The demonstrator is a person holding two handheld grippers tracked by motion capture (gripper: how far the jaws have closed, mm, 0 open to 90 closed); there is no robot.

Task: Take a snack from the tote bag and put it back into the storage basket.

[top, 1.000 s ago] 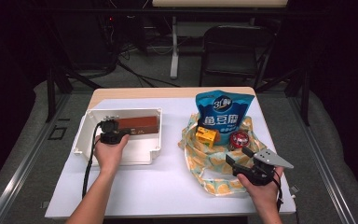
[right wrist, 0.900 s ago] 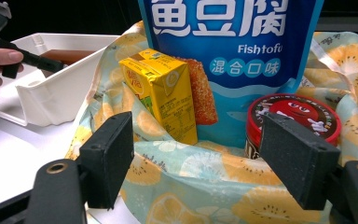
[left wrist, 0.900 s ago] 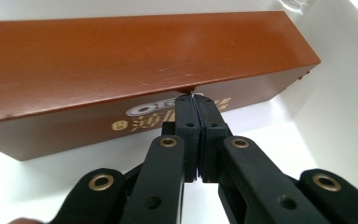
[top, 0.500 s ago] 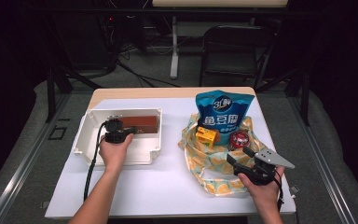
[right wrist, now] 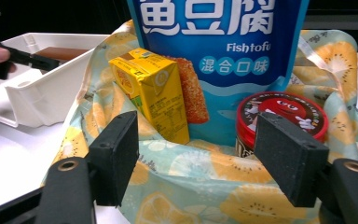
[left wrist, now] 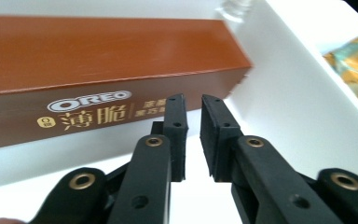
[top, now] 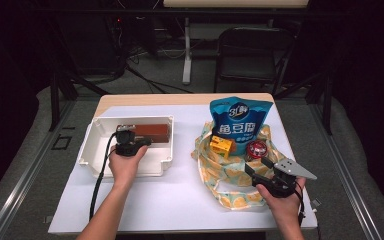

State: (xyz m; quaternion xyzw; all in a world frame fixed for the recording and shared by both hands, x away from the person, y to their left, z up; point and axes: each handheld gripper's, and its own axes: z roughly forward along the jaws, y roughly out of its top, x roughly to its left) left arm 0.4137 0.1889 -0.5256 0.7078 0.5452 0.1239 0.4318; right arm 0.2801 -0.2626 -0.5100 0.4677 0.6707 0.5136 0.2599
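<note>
Though just ahead, Oreo box [left wrist: 98, 70] beyond left claw [left wrist: 193, 116].

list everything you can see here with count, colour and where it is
table: 1, white top, centre of the high view
bin: 1, white, left side of the table
Oreo box: 1, brown, inside the bin
patterned bag: 1, pale green with yellow fruit slices, right side of the table
Fishtofu pouch: 1, blue, upright on the bag
drink carton: 1, yellow, before the pouch
round tin: 1, red and brown, beside the carton
chair: 1, black, beyond the table
left gripper: 1, black, in the bin, jaws slightly apart, just opening, nothing between
right gripper: 1, black, over the bag, open
</note>
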